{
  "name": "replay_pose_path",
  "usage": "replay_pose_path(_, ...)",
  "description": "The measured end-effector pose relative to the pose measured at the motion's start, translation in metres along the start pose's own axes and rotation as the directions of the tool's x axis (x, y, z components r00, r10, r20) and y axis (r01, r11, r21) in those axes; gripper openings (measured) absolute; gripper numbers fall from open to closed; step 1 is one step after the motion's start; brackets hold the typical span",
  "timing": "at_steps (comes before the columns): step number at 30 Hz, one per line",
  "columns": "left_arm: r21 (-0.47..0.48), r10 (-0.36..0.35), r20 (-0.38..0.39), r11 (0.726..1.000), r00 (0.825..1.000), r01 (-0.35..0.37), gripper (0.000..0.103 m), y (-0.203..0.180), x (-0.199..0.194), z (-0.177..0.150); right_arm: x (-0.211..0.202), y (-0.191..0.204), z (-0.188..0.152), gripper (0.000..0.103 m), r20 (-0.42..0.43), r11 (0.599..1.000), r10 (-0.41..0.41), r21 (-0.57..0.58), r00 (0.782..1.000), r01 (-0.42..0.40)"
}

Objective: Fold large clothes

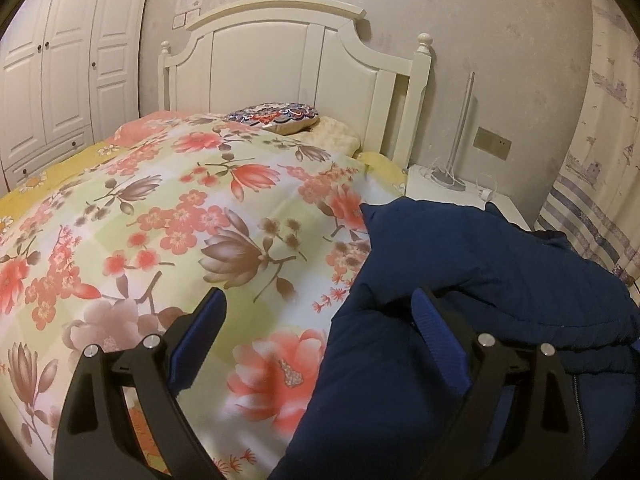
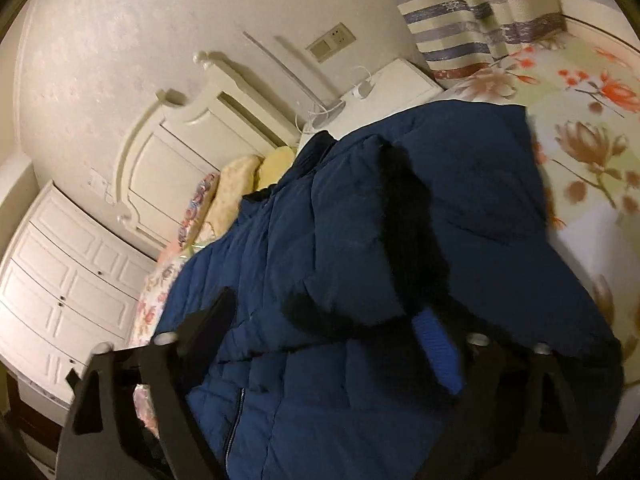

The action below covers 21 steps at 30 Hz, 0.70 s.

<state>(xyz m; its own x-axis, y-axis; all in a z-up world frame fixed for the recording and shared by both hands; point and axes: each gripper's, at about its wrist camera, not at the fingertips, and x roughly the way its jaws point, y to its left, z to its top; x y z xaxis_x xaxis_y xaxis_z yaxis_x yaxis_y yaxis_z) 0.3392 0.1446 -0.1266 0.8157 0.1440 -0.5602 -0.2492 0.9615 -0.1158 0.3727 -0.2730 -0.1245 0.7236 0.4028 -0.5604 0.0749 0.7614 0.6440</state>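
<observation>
A navy blue quilted jacket [image 1: 472,304] lies on the floral bedspread [image 1: 192,208] at the right side of the bed. My left gripper [image 1: 320,312] is open, hovering over the jacket's left edge, its right finger above the fabric and its left finger above the bedspread. In the right wrist view the jacket [image 2: 360,240] fills the middle, partly folded over itself, with a zipper at the bottom. My right gripper [image 2: 324,320] is open and just above the jacket, holding nothing.
A white headboard [image 1: 288,64] and a patterned cushion [image 1: 276,116] are at the far end of the bed. A white nightstand [image 1: 452,188] with a lamp and cables stands to the right, next to a striped curtain [image 1: 600,208]. White wardrobes [image 1: 52,72] stand at the left.
</observation>
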Motion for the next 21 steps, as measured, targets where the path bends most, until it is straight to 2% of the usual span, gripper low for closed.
replay_pose_path(2, -0.004, -0.001, -0.004, 1.000, 1.000, 0.001, 0.093, 0.000, 0.000, 0.000, 0.008, 0.006, 0.005, 0.037, 0.013, 0.999, -0.032, -0.029, 0.999, 0.032)
replay_pose_path(4, -0.012, 0.000, -0.003, 1.000, 1.000, 0.000, 0.093, 0.001, 0.000, -0.001, 0.005, 0.012, 0.006, 0.028, 0.042, 0.999, -0.014, -0.043, 0.999, 0.015)
replay_pose_path(8, -0.015, -0.001, -0.003, 1.000, 1.000, 0.001, 0.093, 0.002, 0.001, 0.000, -0.036, 0.038, 0.003, 0.024, 0.195, 0.989, 0.034, -0.150, 0.980, -0.004)
replay_pose_path(10, -0.009, 0.000, -0.003, 1.000, 1.000, 0.000, 0.093, 0.002, 0.001, 0.000, -0.050, 0.040, 0.000, 0.024, 0.227, 0.988, 0.031, -0.155, 0.973, 0.005)
replay_pose_path(13, -0.003, 0.000, -0.002, 1.000, 1.000, 0.000, 0.093, 0.003, 0.000, -0.001, -0.038, 0.022, -0.001, 0.024, 0.167, 0.992, -0.051, -0.104, 0.985, 0.069)
replay_pose_path(14, -0.004, 0.000, -0.003, 1.000, 1.000, 0.000, 0.093, 0.003, 0.000, -0.001, -0.028, 0.008, -0.004, 0.029, 0.129, 0.991, -0.110, -0.057, 0.985, 0.118)
replay_pose_path(15, -0.005, 0.000, -0.003, 1.000, 1.000, 0.000, 0.093, 0.003, 0.000, -0.001, -0.017, -0.007, -0.008, 0.038, 0.069, 0.987, -0.160, -0.005, 0.985, 0.160)
replay_pose_path(16, -0.005, -0.001, -0.003, 1.000, 1.000, 0.001, 0.093, 0.003, 0.000, 0.000, -0.012, -0.016, -0.010, 0.043, 0.036, 0.986, -0.164, 0.035, 0.986, 0.162)
replay_pose_path(17, -0.007, -0.001, -0.005, 1.000, 1.000, 0.001, 0.093, 0.004, 0.000, -0.001, -0.015, -0.022, -0.011, 0.045, 0.041, 0.988, -0.138, 0.077, 0.990, 0.134)
replay_pose_path(18, -0.008, 0.000, -0.007, 1.000, 1.000, 0.000, 0.093, 0.003, 0.001, 0.000, -0.022, -0.020, -0.010, 0.056, 0.063, 0.986, -0.153, 0.083, 0.986, 0.147)
replay_pose_path(19, -0.008, 0.001, -0.009, 1.000, 1.000, -0.001, 0.093, 0.003, 0.001, 0.000, -0.030, -0.017, -0.009, 0.063, 0.094, 0.980, -0.188, 0.078, 0.978, 0.181)
replay_pose_path(20, -0.007, 0.002, -0.010, 1.000, 1.000, -0.002, 0.093, 0.002, 0.002, 0.000, -0.045, -0.009, -0.007, 0.063, 0.177, 0.970, -0.241, 0.069, 0.954, 0.232)
replay_pose_path(21, -0.007, 0.002, -0.009, 1.000, 1.000, -0.002, 0.093, 0.002, 0.001, 0.000, -0.063, 0.001, -0.007, 0.063, 0.279, 0.960, -0.280, 0.049, 0.919, 0.277)
